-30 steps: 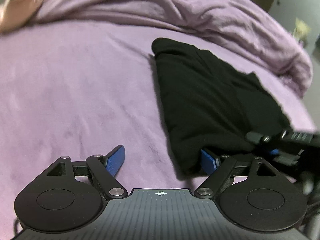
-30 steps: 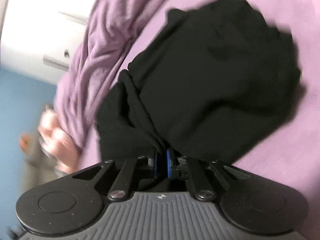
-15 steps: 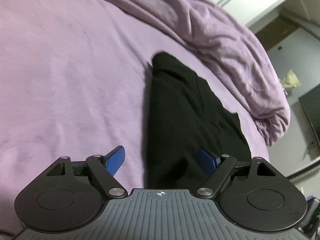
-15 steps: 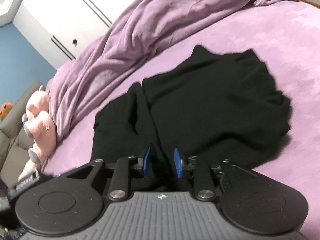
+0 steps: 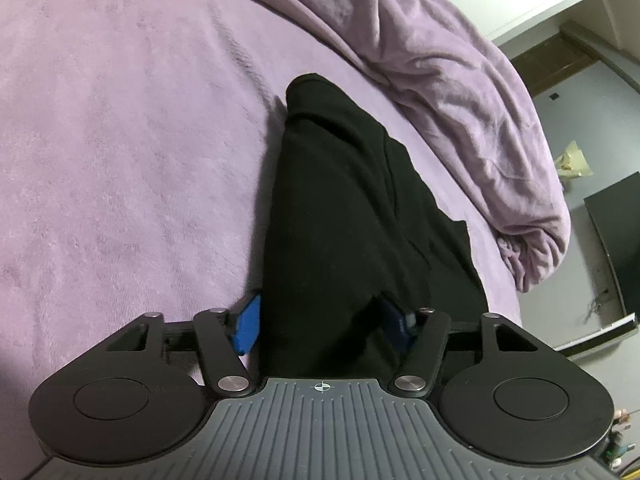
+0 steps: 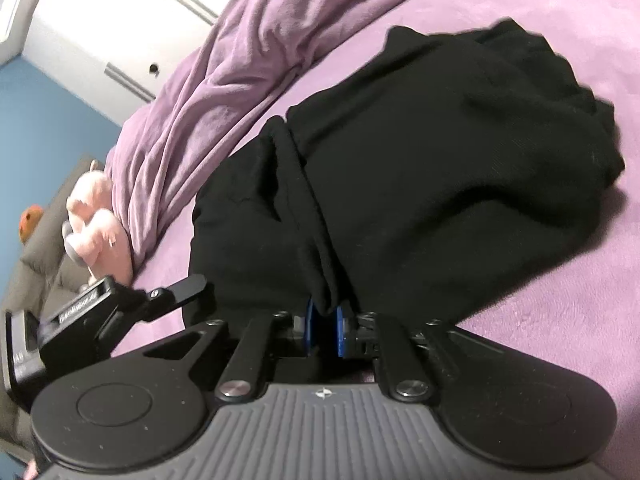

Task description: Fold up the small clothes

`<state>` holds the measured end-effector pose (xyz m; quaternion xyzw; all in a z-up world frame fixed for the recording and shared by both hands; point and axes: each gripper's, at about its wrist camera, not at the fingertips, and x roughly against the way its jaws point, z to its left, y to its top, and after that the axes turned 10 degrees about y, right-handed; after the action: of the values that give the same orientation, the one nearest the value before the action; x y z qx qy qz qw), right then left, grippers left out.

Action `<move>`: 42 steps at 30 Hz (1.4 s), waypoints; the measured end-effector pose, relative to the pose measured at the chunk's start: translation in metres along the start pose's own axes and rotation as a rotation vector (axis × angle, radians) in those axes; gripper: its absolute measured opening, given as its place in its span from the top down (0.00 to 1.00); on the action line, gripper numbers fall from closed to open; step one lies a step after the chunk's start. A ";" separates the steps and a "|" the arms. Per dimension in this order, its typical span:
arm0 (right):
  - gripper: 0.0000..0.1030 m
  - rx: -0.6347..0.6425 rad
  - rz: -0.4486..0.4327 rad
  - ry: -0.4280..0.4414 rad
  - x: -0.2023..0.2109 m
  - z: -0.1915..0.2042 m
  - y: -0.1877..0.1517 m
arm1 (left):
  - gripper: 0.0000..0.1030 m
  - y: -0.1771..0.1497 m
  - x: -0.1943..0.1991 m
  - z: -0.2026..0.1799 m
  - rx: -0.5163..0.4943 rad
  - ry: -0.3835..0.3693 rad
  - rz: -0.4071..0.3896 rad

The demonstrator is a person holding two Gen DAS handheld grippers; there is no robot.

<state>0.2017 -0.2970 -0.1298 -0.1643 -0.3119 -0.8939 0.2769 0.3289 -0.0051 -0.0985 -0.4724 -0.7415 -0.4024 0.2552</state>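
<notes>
A black garment (image 5: pixel 348 208) lies folded lengthwise on the purple bedspread (image 5: pixel 120 160). My left gripper (image 5: pixel 322 324) is open, its blue pads on either side of the garment's near end, with cloth between them. In the right wrist view the garment (image 6: pixel 420 168) is a wide bunched mass. My right gripper (image 6: pixel 324 330) is shut on a ridge of its near edge. The left gripper's body (image 6: pixel 100 308) shows at the left of that view, beside the cloth.
A rumpled purple blanket (image 5: pixel 460 80) is heaped along the far side of the bed. A pink plush toy (image 6: pixel 100 216) lies by the blanket's end. White cupboard doors (image 6: pixel 100 28) stand behind. The bed's edge falls away at the right (image 5: pixel 532 320).
My left gripper has moved forward so the garment's end now lies between its pads. My right gripper, open half a second ago, has closed on the cloth ridge.
</notes>
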 end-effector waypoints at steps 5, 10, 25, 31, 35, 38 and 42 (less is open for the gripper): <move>0.80 0.087 -0.087 -0.075 0.029 0.013 0.004 | 0.56 0.003 -0.001 0.004 0.020 0.004 0.008; 0.80 0.185 -0.151 -0.144 0.040 0.025 0.012 | 0.68 0.003 0.005 0.004 0.029 -0.006 -0.003; 0.84 0.243 -0.066 -0.154 0.014 0.025 0.004 | 0.74 0.004 0.033 -0.043 -0.179 0.012 -0.062; 0.53 -0.228 -0.084 0.163 0.031 -0.036 0.010 | 0.74 0.005 0.029 -0.033 -0.140 0.002 -0.046; 0.57 -0.264 -0.080 0.157 0.016 -0.035 0.021 | 0.73 0.004 0.028 -0.032 -0.155 0.011 -0.046; 0.91 -0.205 -0.020 0.134 -0.004 -0.020 0.029 | 0.72 0.004 0.027 -0.031 -0.161 0.026 -0.040; 0.95 -0.049 -0.044 0.044 -0.001 0.005 0.037 | 0.59 0.003 0.027 -0.030 -0.168 0.060 -0.029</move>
<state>0.2254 -0.3175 -0.1090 -0.1445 -0.2874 -0.9105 0.2596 0.3203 -0.0161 -0.0612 -0.4689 -0.7038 -0.4811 0.2310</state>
